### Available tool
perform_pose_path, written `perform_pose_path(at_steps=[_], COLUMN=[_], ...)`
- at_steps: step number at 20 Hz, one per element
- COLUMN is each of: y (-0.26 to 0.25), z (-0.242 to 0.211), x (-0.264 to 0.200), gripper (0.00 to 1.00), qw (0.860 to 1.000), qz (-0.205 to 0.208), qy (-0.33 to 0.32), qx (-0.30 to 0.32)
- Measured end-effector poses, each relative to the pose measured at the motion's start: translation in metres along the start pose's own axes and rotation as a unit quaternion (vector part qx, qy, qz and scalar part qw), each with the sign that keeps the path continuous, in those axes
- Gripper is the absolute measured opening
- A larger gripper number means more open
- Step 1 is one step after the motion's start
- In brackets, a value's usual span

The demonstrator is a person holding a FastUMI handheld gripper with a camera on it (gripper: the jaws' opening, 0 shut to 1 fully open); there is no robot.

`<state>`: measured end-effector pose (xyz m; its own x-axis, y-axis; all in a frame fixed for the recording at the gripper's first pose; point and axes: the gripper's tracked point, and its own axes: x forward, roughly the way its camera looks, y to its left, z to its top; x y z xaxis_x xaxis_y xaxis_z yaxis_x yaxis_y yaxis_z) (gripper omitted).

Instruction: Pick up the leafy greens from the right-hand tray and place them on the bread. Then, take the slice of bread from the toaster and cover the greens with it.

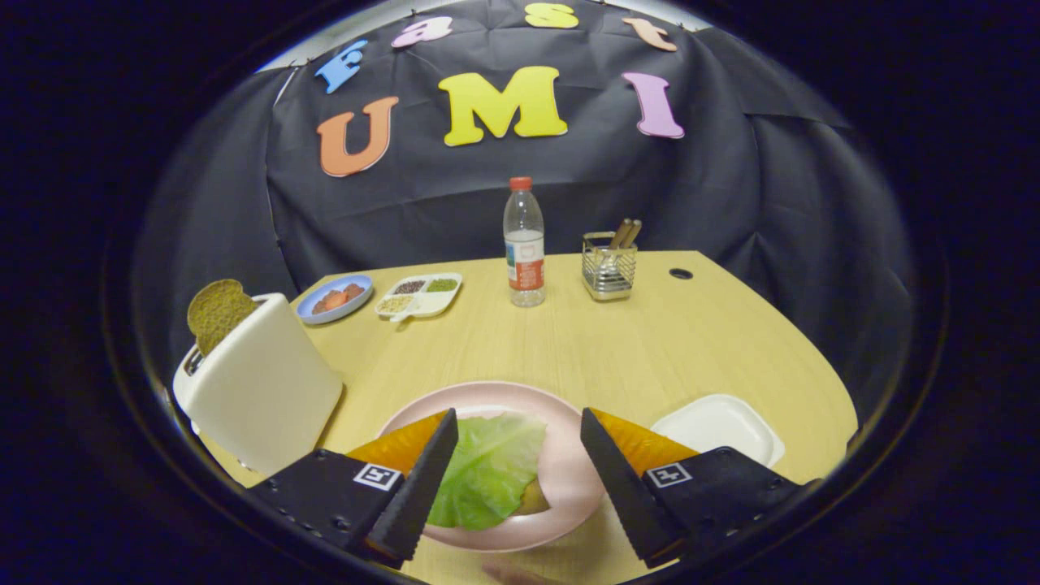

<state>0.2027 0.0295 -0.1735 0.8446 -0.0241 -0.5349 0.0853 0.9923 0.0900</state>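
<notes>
On pink plate (569, 479), greens (487, 471) between spread claw (518, 479) fingers

Gripper (518, 443): two black wedge fingers (422, 487), spread apart, ridged inner pads, orange upper faces, small square black-and-white markers, tiny screws along black bases.

Light wood table (617, 349) carries white toaster (264, 390), pink plate (569, 471), white tray (719, 426), blue plate (335, 298), divided dish (418, 295), water bottle (524, 244), metal utensil holder (609, 268).

Even overhead light, soft shadows, strong fisheye bending at edges, centre sharp, rim dim.
</notes>
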Motion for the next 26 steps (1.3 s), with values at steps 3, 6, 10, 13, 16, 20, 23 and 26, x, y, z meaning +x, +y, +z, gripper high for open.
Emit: perform_pose_path(at_steps=[3,6,10,13,16,20,23,26], y=[-0.004,0.005,0.046,0.087,0.126,0.173,0.204,0.243], z=[0.013,0.024,0.038,0.047,0.057,0.071,0.081,0.083], x=[-0.014,-0.029,-0.047,-0.055,-0.062,-0.069,-0.069,-0.065], gripper=[0.96,0.96,0.96,0.96,0.96,0.96,0.96,0.96], qw=[1.000,0.999,0.999,0.998,0.997,0.994,0.993,0.991], qz=[-0.002,-0.003,0.020,0.042,0.059,0.074,0.083,0.104], qy=[-0.008,-0.015,-0.030,-0.034,-0.039,-0.044,-0.046,-0.025], qx=[-0.016,-0.036,-0.039,-0.038,-0.040,-0.063,-0.071,-0.083])
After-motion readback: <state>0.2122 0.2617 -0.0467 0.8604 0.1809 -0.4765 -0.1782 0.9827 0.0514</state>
